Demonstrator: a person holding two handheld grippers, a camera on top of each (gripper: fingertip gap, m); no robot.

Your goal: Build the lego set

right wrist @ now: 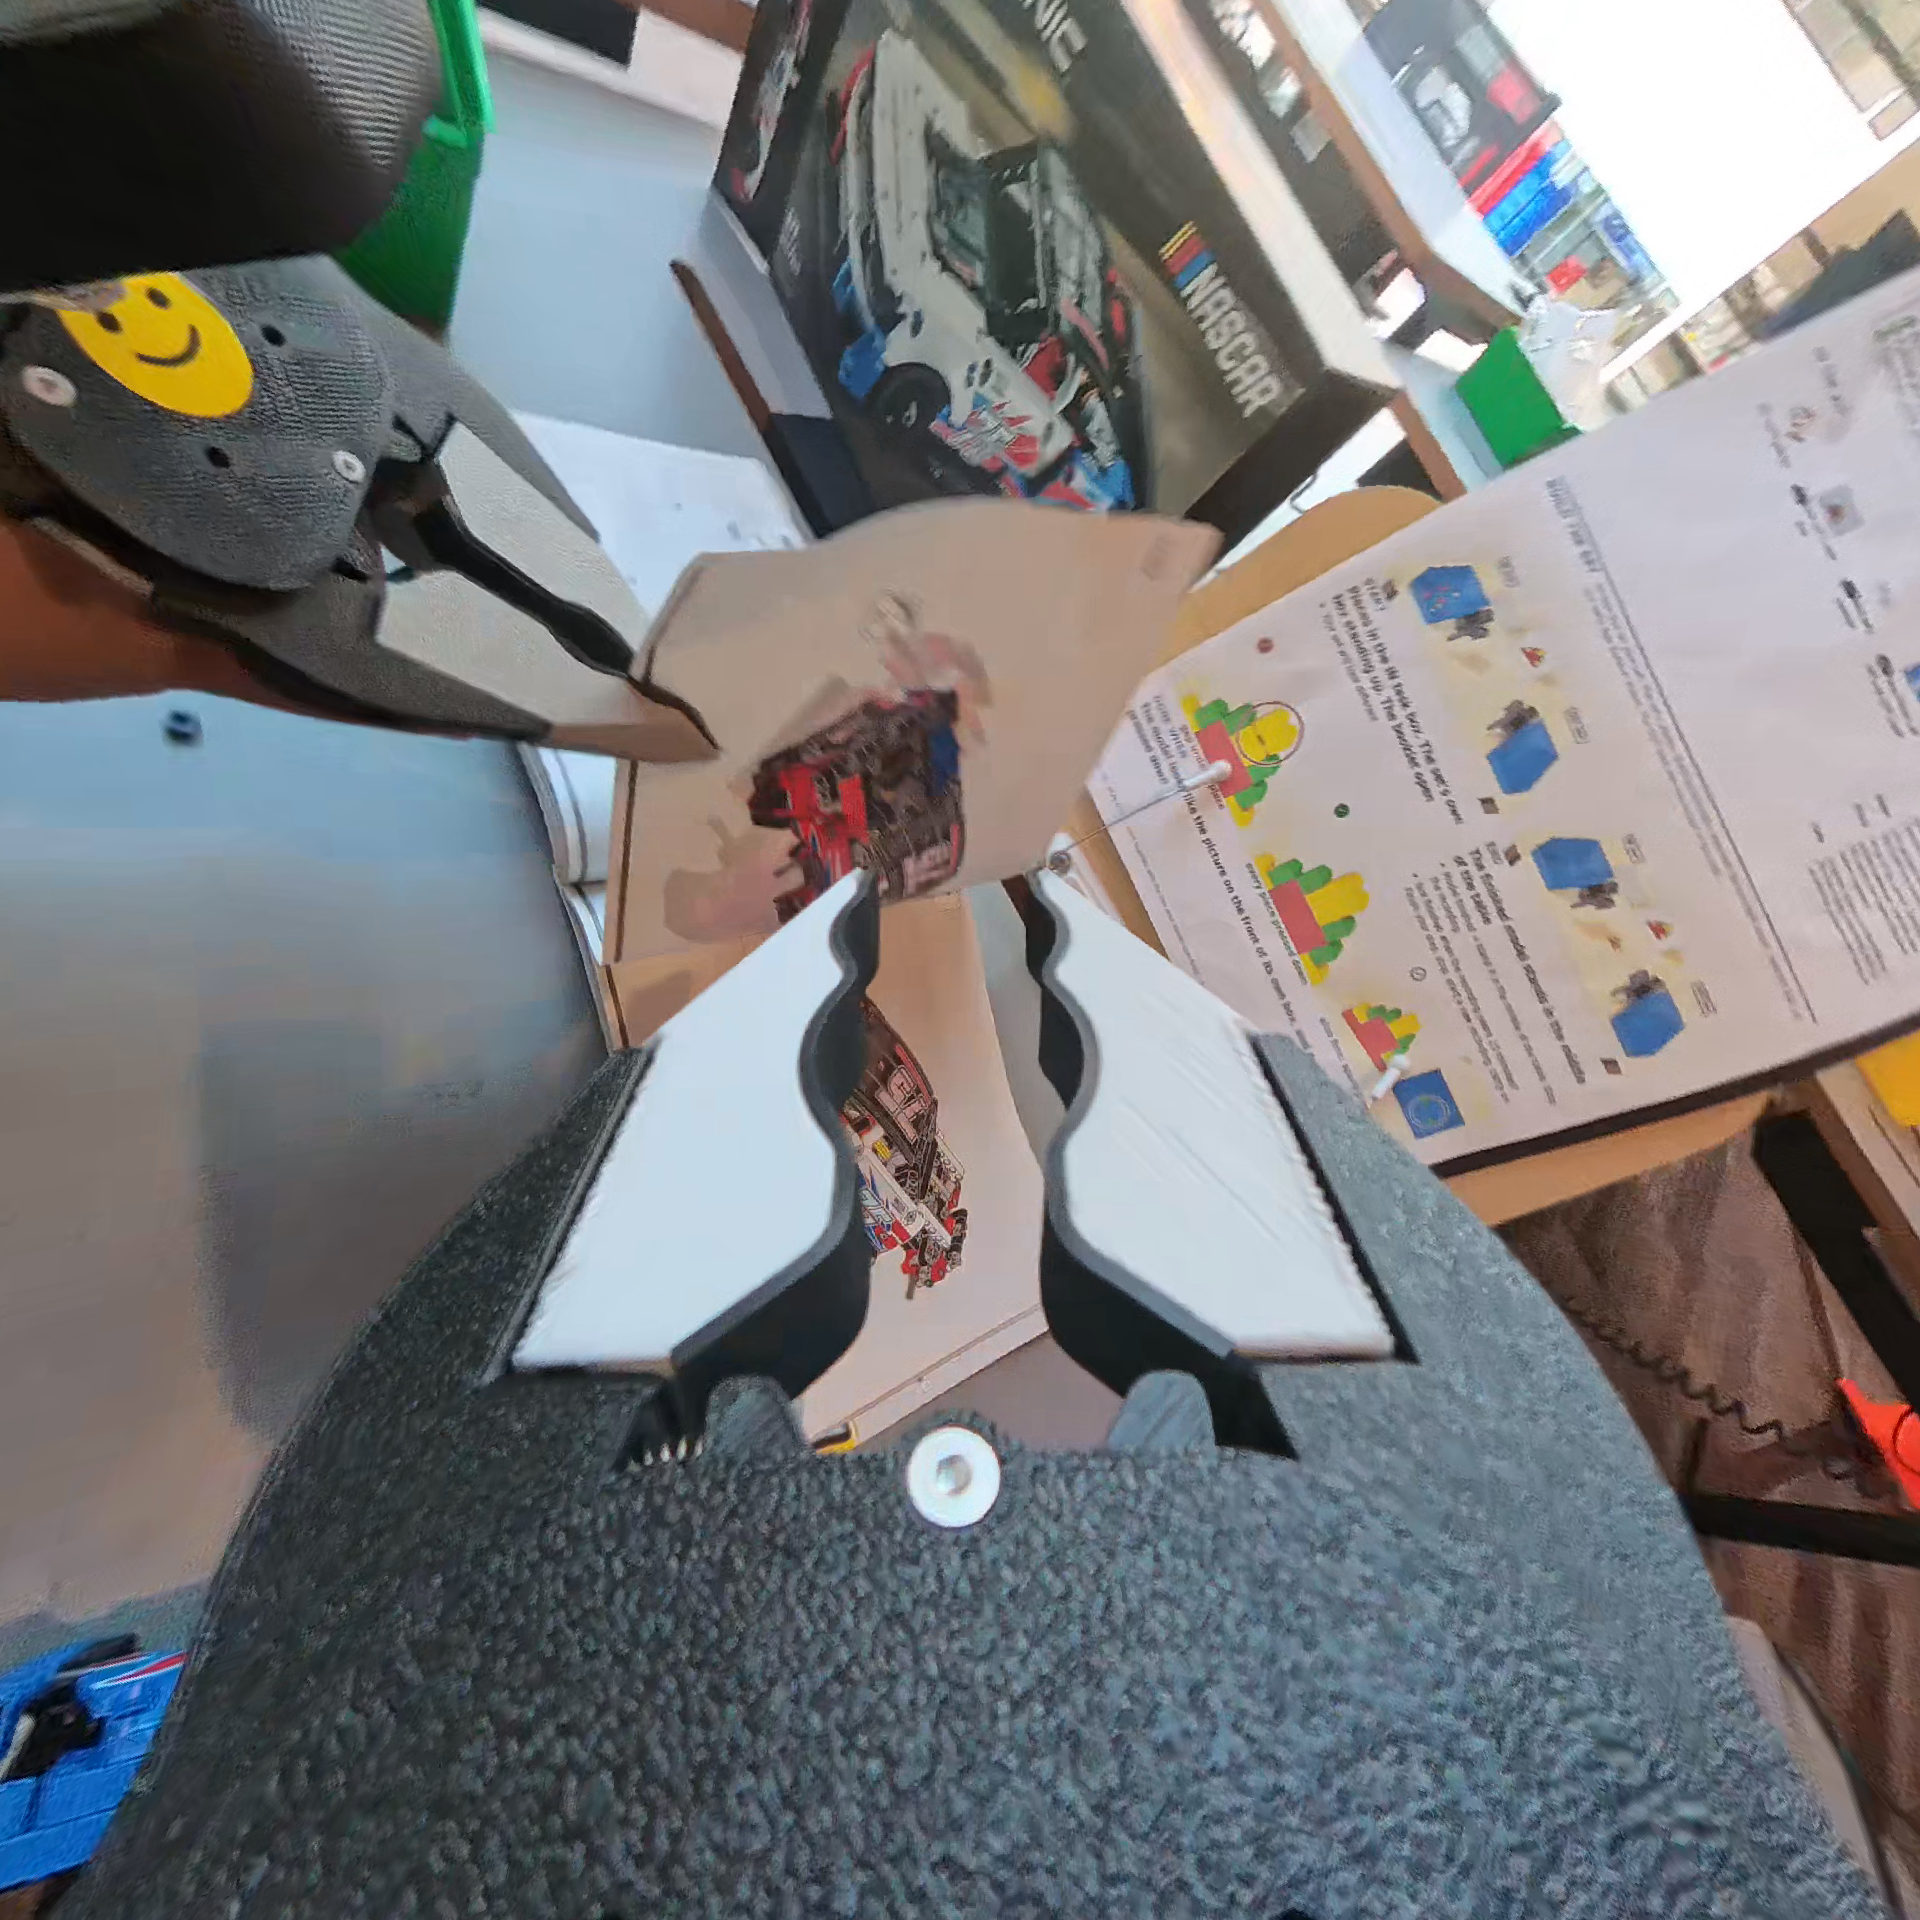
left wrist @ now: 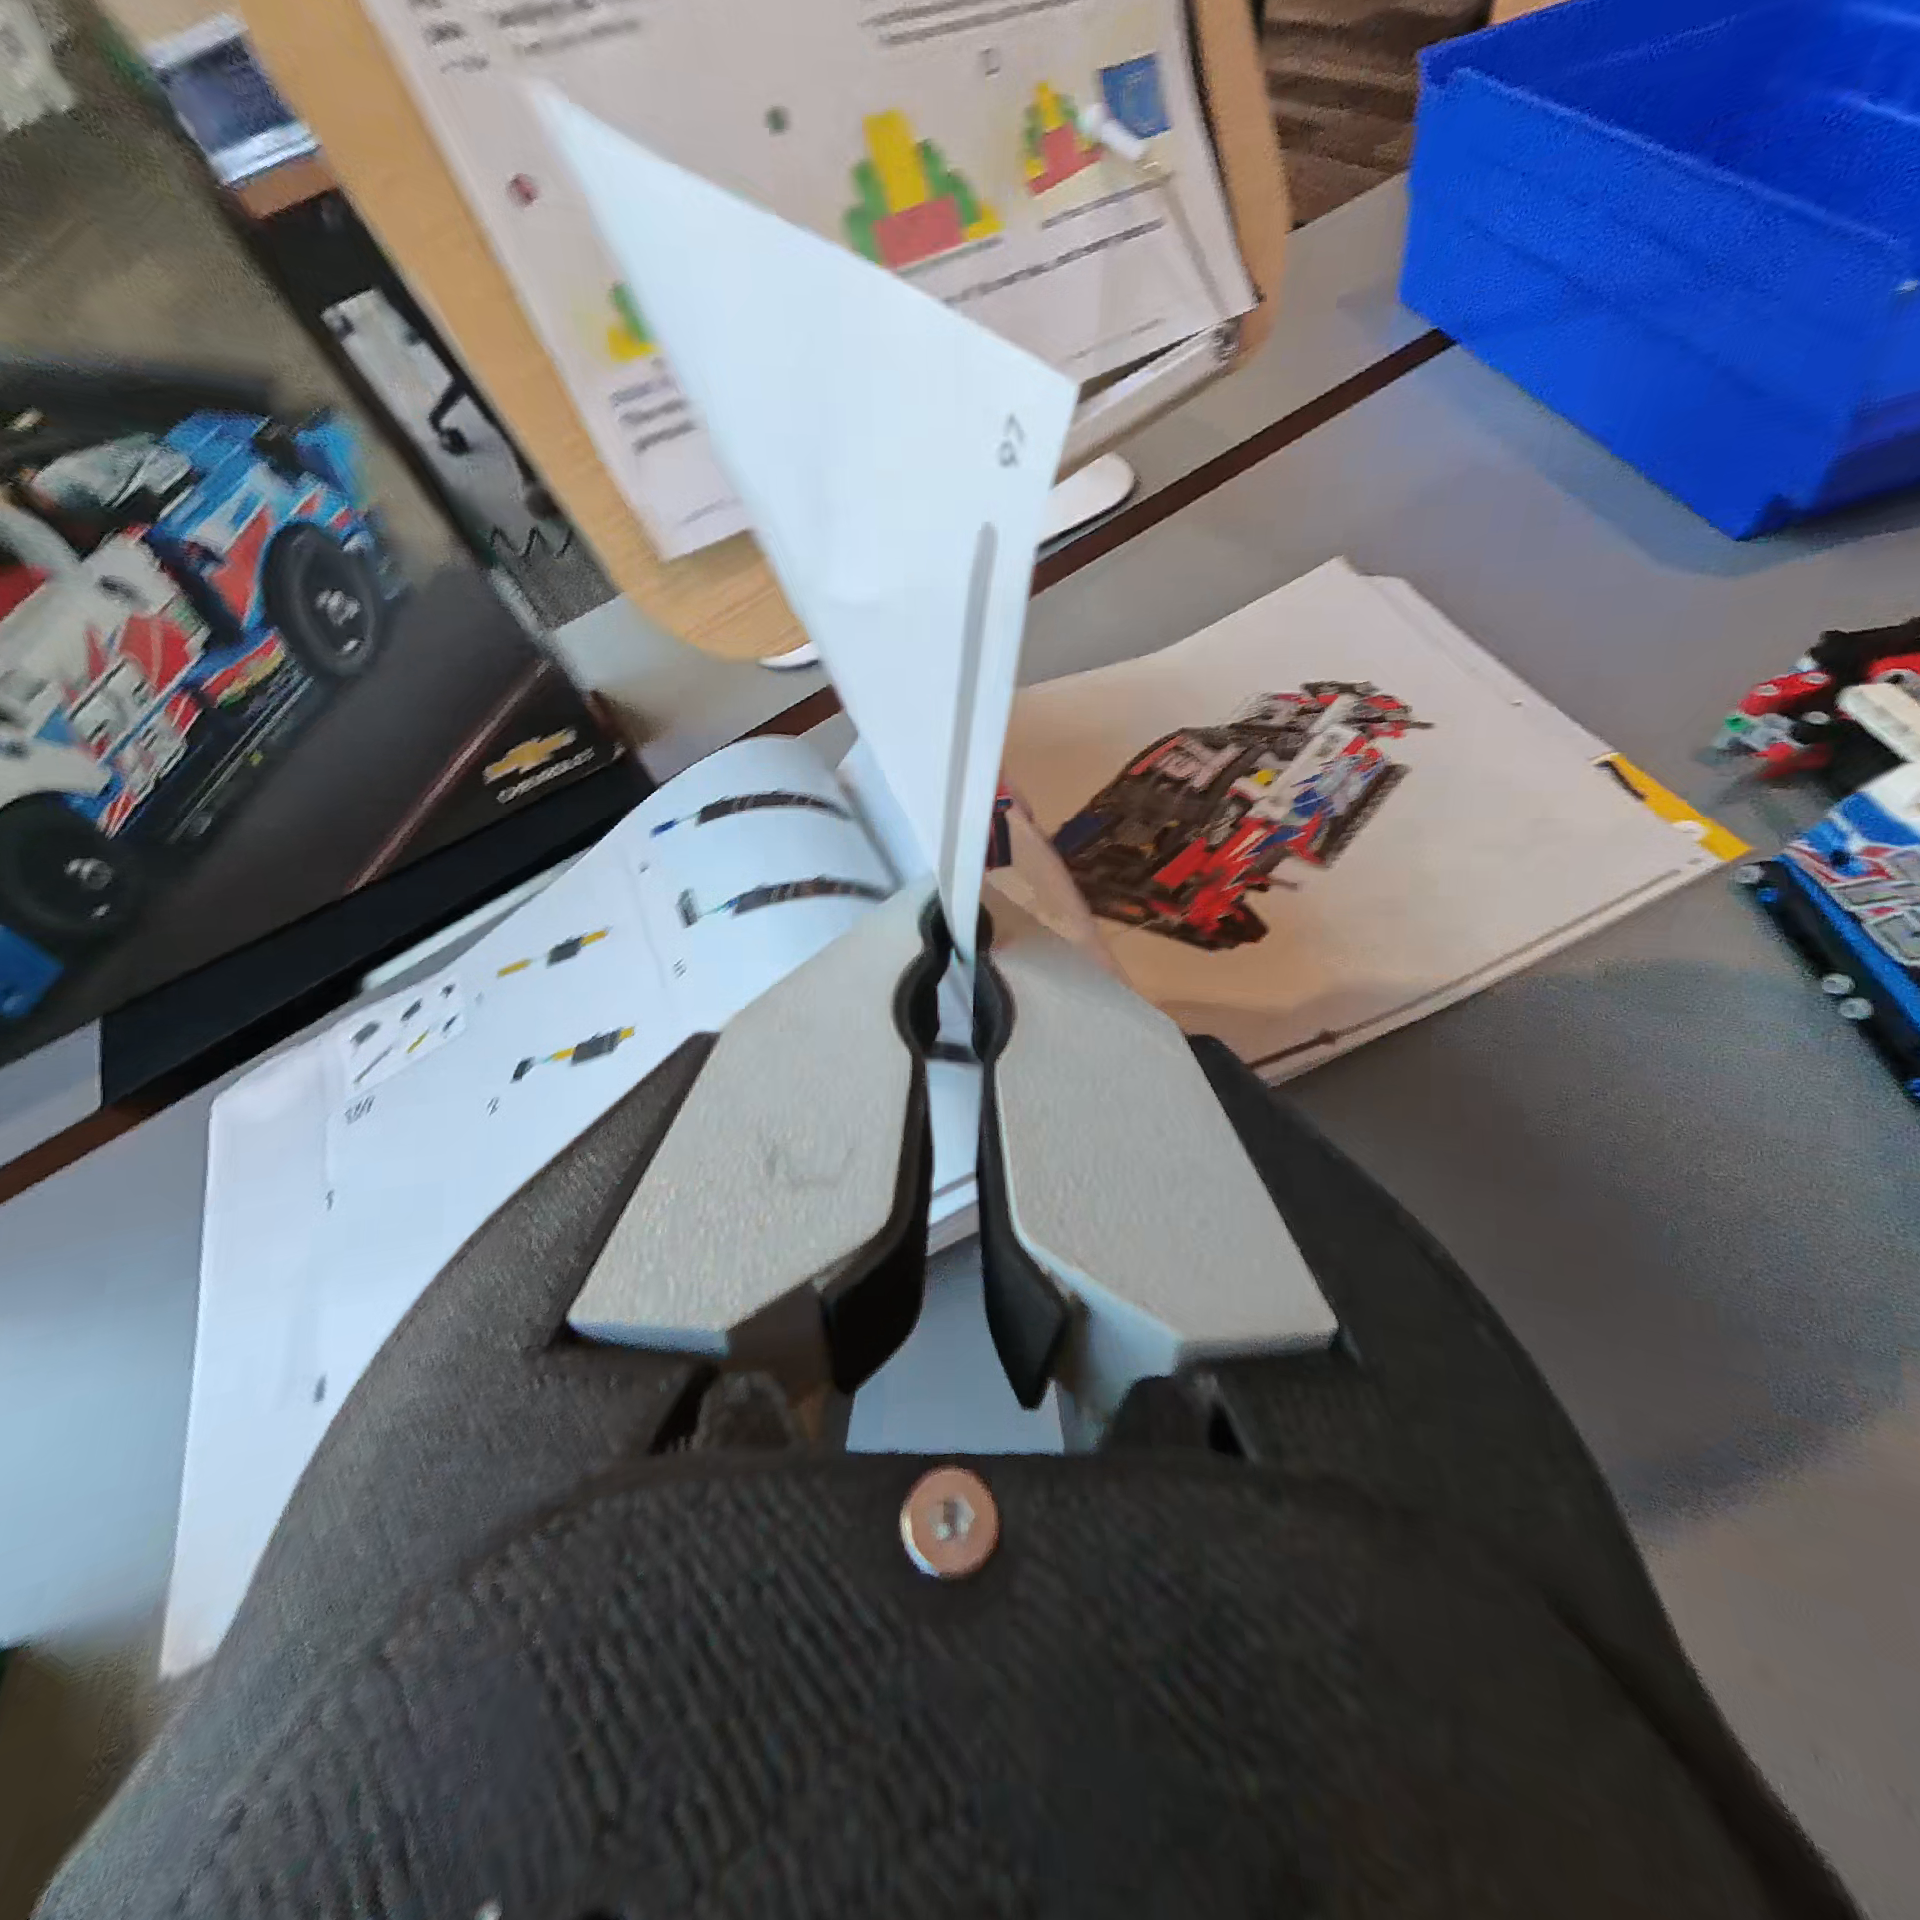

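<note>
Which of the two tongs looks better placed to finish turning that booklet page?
The left tongs: they are already shut on the lifted page. The right tongs are open and empty, just beside it.

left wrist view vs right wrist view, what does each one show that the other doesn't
Only the left wrist view shows the blue bin and the red and black lego assembly at the table's right edge. Only the right wrist view shows the yellow smiley sticker on the left gripper and the right gripper with its jaws open. Both show the lifted manual page pinched by the left gripper, the car box and the propped instruction sheet.
</note>
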